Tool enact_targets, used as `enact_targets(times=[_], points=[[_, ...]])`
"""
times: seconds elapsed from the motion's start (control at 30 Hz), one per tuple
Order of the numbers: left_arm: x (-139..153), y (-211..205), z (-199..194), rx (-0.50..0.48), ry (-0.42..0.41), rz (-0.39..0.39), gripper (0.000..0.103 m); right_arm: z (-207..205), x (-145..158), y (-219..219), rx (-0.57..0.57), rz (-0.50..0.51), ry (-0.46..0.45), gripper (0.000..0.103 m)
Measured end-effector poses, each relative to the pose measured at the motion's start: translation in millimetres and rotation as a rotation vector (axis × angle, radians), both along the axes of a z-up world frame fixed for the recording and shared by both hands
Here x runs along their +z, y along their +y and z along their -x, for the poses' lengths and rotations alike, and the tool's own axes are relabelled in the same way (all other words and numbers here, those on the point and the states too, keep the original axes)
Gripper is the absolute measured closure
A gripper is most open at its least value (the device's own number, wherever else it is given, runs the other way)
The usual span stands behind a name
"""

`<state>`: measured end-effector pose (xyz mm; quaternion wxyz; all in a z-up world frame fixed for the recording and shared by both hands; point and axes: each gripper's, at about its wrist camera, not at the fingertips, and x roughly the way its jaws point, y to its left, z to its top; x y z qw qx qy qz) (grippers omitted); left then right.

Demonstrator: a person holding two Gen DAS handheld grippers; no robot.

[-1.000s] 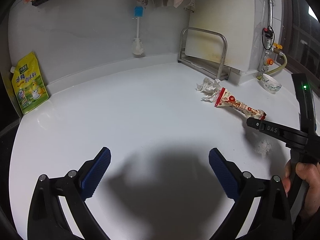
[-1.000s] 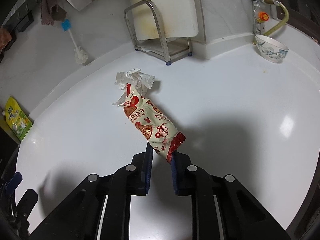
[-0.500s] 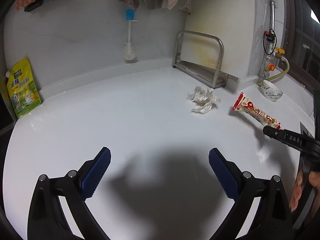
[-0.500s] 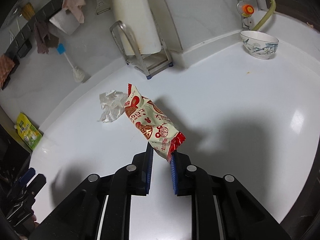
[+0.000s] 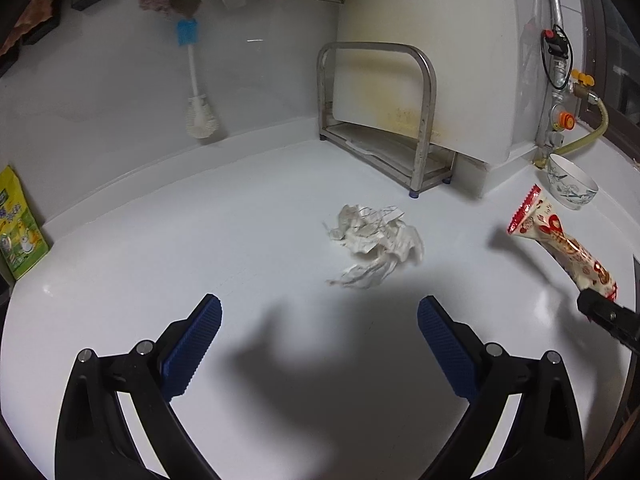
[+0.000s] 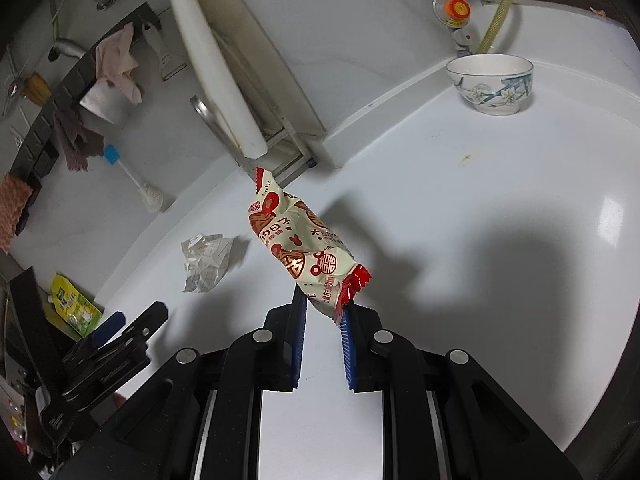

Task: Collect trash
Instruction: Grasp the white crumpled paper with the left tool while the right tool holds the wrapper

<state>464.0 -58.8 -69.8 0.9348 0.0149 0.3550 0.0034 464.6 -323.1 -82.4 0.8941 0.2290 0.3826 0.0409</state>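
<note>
My right gripper [image 6: 323, 312] is shut on one end of a cream and red snack wrapper [image 6: 298, 242], which sticks up above the white counter [image 6: 460, 216]. In the left wrist view the same wrapper [image 5: 560, 240] hangs at the far right, held by the right gripper [image 5: 596, 306]. A crumpled white paper [image 5: 374, 242] lies on the counter ahead of my left gripper [image 5: 318, 328], which stands wide open with nothing between its blue pads. The paper [image 6: 206, 258] also shows left of the wrapper in the right wrist view, with the left gripper [image 6: 124, 330] at the lower left.
A steel rack [image 5: 380, 120] with a white cutting board stands at the back. A flowered bowl [image 6: 490, 84] sits near a gas valve and hose [image 6: 494, 20]. A bottle brush [image 5: 198, 92] hangs on the wall. A yellow-green pouch [image 5: 18, 232] leans at the left.
The right gripper has lifted the wrapper off the counter and carried it right, away from the paper. My left gripper has moved forward and right, closer to the crumpled paper.
</note>
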Motion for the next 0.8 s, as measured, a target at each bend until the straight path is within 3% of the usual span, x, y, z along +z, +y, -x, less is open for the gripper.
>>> enact_targets(times=[0.13, 0.67, 0.7, 0.77, 0.8], points=[[-3.6, -16.5, -20.4, -0.011, 0.027, 0.0, 0.006, 2.8, -1.2, -9.5, -0.003, -0.064, -0.011, 0.087], [-23.5, -35.6, -76.9, 0.085, 0.121, -0.077, 0.008, 3.7, -0.9, -20.7, -0.015, -0.132, -0.016, 0.087], [-23.3, -36.4, -78.4, 0.085, 0.122, -0.078, 0.01, 3.8, -0.9, -21.2, -0.016, -0.135, -0.017, 0.087], [-25.0, -37.7, -81.0, 0.078, 0.136, -0.073, 0.03, 3.9, -1.3, -22.2, -0.018, -0.141, -0.017, 0.087], [-26.6, -38.3, -82.5, 0.077, 0.146, -0.078, 0.035, 4.0, -1.4, -22.1, -0.018, -0.141, -0.017, 0.087]])
